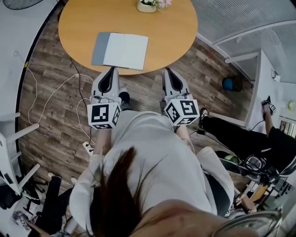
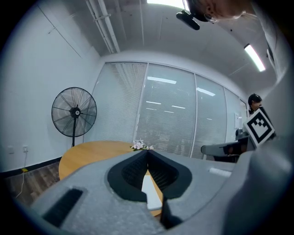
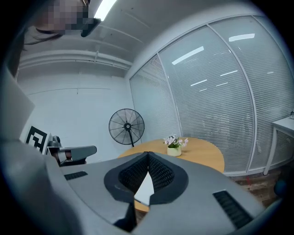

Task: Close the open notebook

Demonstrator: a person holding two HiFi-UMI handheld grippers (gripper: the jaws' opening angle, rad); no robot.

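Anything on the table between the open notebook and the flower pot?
Nothing: only bare table lies between the notebook and the flower pot, as the head view shows.

Flower pot (image 1: pixel 147 5) on rnd table (image 1: pixel 175 32); fan (image 2: pixel 74 112) nr wall.

Round wooden table (image 1: pixel 171 28) stands on plank floor (image 1: pixel 51 97). On it: notebook (image 1: pixel 121 50) lying flat by the near edge, grey left part, white right part. Small flower pot (image 1: pixel 147 5) at far edge.

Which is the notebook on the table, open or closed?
Open: the notebook lies spread flat, white page up, its grey cover laid out beside it.
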